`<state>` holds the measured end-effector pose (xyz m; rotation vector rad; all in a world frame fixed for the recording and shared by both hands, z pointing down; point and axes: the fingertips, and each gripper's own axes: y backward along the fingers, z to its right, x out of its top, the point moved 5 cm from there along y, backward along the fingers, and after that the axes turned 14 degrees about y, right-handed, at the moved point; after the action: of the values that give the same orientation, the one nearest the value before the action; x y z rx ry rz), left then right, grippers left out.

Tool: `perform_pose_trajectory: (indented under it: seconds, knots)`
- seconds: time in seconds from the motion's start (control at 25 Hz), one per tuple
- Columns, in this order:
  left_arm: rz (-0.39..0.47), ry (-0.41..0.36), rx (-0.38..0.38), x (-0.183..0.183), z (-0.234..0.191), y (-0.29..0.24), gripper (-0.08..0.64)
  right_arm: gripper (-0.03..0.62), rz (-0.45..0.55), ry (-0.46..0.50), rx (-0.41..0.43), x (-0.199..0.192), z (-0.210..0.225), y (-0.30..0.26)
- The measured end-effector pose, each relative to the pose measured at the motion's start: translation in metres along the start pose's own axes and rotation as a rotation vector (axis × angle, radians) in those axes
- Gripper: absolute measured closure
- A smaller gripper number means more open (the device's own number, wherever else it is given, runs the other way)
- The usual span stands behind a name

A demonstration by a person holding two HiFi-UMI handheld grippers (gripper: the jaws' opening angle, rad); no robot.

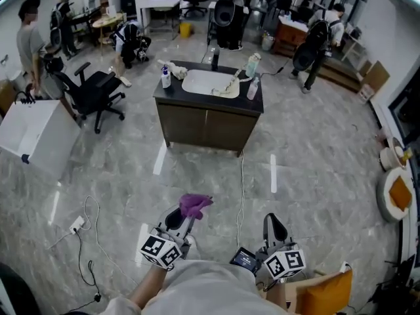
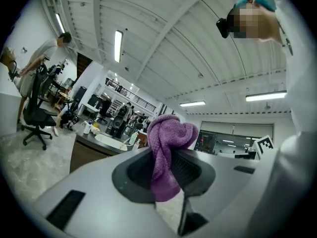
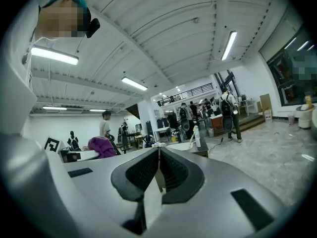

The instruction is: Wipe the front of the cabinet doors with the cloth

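Facing the cabinet (image 1: 226, 131) from well back across the floor (image 1: 315, 149), the left gripper (image 1: 184, 218) is clamped on the purple cloth (image 1: 195, 205), which bunches up above its jaws, well apart from the doors (image 1: 187, 125). The right gripper (image 1: 274, 227), equally far from the cabinet, has its jaws pressed together on nothing

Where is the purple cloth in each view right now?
Head view: purple cloth bottom centre, in the left tongs.
Left gripper view: purple cloth at centre, clamped between the jaws.
Right gripper view: purple cloth small, lower left.
Shared landmark: the sink cabinet.
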<state>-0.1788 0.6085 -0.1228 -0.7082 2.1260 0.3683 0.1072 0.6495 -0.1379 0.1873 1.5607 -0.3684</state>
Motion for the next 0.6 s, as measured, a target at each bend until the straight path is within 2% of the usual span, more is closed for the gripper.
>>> perform_pose_trajectory:
  seconds: [0.24, 0.44, 0.6]
  knots:
    - [-0.036, -0.043, -0.073, 0.033, -0.038, -0.043, 0.473, 0.563, 0.010, -0.004, -0.081, 0.004, 0.003, -0.042]
    - [-0.028, -0.027, -0.062, 0.054, -0.058, -0.063, 0.472, 0.563, 0.004, -0.018, -0.117, 0.008, 0.012, -0.060]
    - [-0.045, -0.013, -0.045, 0.049, -0.068, -0.079, 0.474, 0.563, 0.004, -0.027, -0.143, 0.004, 0.031, -0.075]
